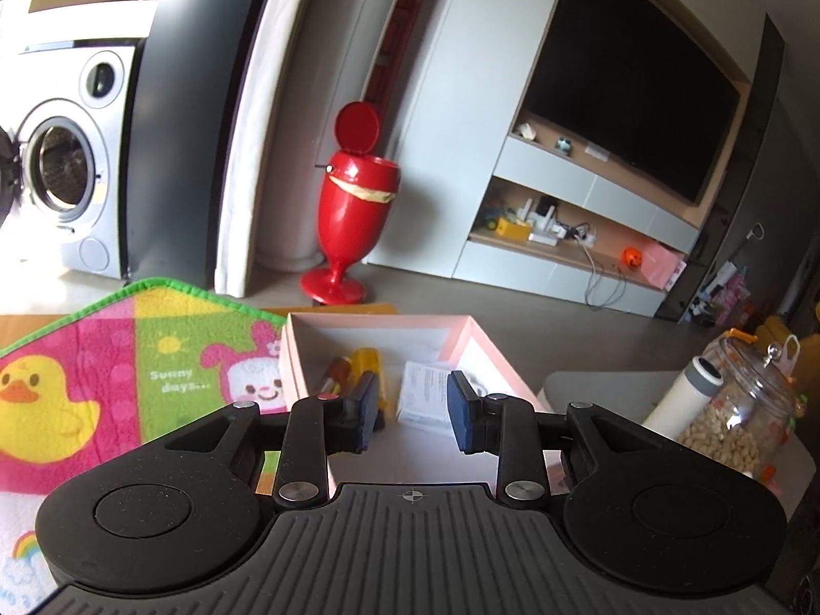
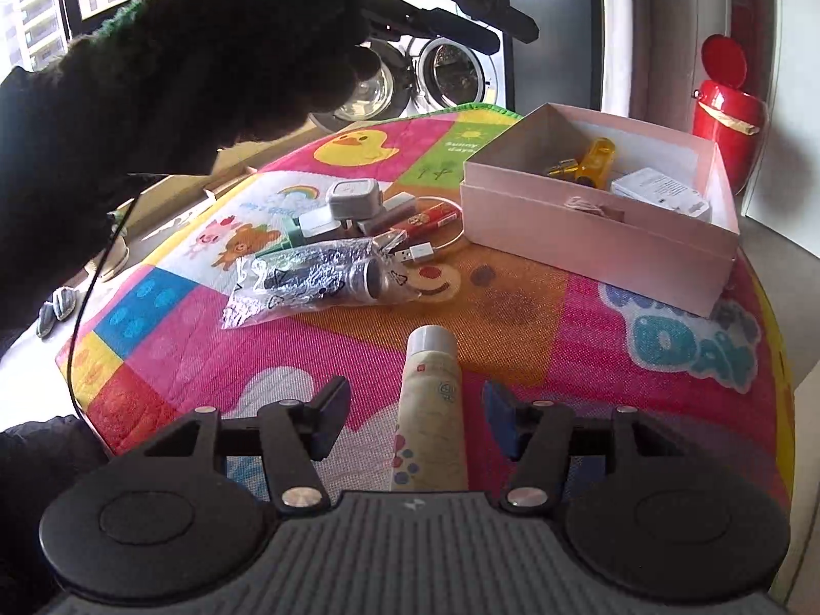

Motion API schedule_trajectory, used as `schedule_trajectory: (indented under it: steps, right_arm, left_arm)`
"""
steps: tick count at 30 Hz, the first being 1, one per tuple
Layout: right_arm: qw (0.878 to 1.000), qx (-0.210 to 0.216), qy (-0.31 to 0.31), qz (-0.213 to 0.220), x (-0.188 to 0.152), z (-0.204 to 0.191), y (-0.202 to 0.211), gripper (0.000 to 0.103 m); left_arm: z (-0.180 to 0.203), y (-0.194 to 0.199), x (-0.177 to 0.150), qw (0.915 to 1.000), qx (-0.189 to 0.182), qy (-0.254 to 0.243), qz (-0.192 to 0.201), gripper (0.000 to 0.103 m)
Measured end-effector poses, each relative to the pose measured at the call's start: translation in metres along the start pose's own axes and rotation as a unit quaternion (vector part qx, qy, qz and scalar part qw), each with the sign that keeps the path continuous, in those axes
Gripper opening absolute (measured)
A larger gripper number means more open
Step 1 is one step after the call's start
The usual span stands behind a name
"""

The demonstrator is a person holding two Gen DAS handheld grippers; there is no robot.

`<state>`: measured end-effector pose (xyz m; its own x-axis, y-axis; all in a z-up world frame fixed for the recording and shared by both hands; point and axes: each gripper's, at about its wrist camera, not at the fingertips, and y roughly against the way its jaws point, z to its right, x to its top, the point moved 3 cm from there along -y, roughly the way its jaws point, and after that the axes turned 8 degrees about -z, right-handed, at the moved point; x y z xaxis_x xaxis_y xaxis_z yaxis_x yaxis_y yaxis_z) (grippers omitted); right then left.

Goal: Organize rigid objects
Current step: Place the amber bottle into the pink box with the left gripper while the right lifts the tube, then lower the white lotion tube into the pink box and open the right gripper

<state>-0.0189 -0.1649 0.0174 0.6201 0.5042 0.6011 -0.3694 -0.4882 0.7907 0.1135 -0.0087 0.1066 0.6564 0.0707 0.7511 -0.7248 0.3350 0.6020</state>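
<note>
Left wrist view
- left gripper (image 1: 412, 412): jaws spread, nothing between the pads, hanging over the near part of the pink box
- pink box (image 1: 302, 359): open top, sits on the mat's right part, just beyond the fingers
- in the box: yellow item (image 1: 366, 361) with a brown-gold piece beside it at the left side; white leaflet pack (image 1: 423, 392) in the middle, partly behind the right finger
- play mat (image 1: 102, 374): bright, duck and bunny print, green edge, left of the box
- glass jar (image 1: 743, 410): right edge, filled with pale pellets, white cylinder (image 1: 687, 394) leaning just beside it
- background: red pedestal bin (image 1: 353, 205) with lid flipped up, washing machine (image 1: 66, 164) door open at left, dark TV (image 1: 635, 82) on the wall unit at right

Right wrist view
- right gripper (image 2: 415, 417): jaws spread wide, not pinching; cream tube lies between the fingers, gap on both sides
- cream tube (image 2: 430, 410): lying flat on the mat, white cap pointing away from the camera, lower end hidden under the gripper body
- bagged dark cylinder (image 2: 323, 277): in clear plastic, on the mat beyond the tube, left of centre
- pile behind the bag: grey square charger (image 2: 351, 197), red patterned stick (image 2: 430, 218), USB cable plug (image 2: 417, 253), small blocks, all touching or overlapping
- pink box (image 2: 589, 236): far right on the mat, well apart from the tube, holds the yellow item (image 2: 594, 156) and white pack (image 2: 661, 189)
- left gripper: dark shape up top past a gloved hand (image 2: 205, 66), backlit, jaw state unreadable from here
</note>
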Motion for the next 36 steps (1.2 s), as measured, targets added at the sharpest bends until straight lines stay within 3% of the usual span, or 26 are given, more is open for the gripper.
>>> schedule_trajectory:
  steps: [4,5,7,12,14,18,19,22,23,27,30,33,36]
  right_arm:
    - [0.999,-0.041,0.017,-0.021,-0.001,-0.001,-0.027,0.052]
    - [0.999,-0.044,0.017,-0.015,0.000,-0.001,-0.027,0.039]
    - [0.999,-0.039,0.020,-0.021,0.005,-0.003,-0.027,0.027]
    - [1.000,0.000,-0.016,0.020,0.043,0.011,0.013,0.027]
    - [0.998,-0.010,-0.025,0.056,0.072,0.022,0.036,0.027]
    - [0.990,-0.071,-0.042,0.116,0.140,0.050,0.060,0.027]
    - [0.988,-0.082,-0.043,0.127,0.153,0.055,0.060,0.029]
    - [0.981,-0.115,-0.067,0.140,0.187,0.072,0.049,0.064]
    - [0.980,-0.119,-0.070,0.141,0.189,0.072,0.045,0.064]
    - [0.990,-0.090,-0.025,0.109,0.159,0.046,0.017,0.065]
    - [0.992,-0.098,0.037,0.069,0.120,0.020,-0.007,0.067]
    - [0.991,-0.114,0.065,0.041,0.090,0.010,-0.022,0.067]
    - [0.992,-0.115,0.049,0.028,0.071,0.015,-0.023,0.067]
  left_arm:
    - [-0.015,0.030,-0.046,0.9998,0.008,-0.014,-0.014,0.032]
    - [-0.019,0.036,-0.058,0.9997,0.008,-0.016,-0.017,0.032]
    - [-0.027,0.046,-0.080,0.9995,0.010,-0.016,-0.025,0.032]
    - [-0.047,0.066,-0.123,0.9978,0.051,-0.028,-0.034,0.032]
    - [-0.054,0.071,-0.132,0.9975,0.051,-0.028,-0.041,0.032]
    - [-0.064,0.073,-0.138,0.9972,0.044,-0.028,-0.053,0.032]
    - [-0.066,0.072,-0.138,0.9972,0.042,-0.026,-0.056,0.032]
    - [-0.070,0.069,-0.141,0.9971,0.035,-0.021,-0.064,0.032]
    - [-0.070,0.068,-0.142,0.9971,0.033,-0.020,-0.065,0.032]
    - [-0.073,0.061,-0.146,0.9971,0.028,-0.010,-0.071,0.032]
    - [-0.075,0.052,-0.145,0.9966,0.020,0.002,-0.080,0.032]
    - [-0.066,0.040,-0.148,0.9945,-0.014,0.008,-0.103,0.035]
    - [-0.041,0.031,-0.154,0.9895,-0.063,-0.018,-0.129,0.035]
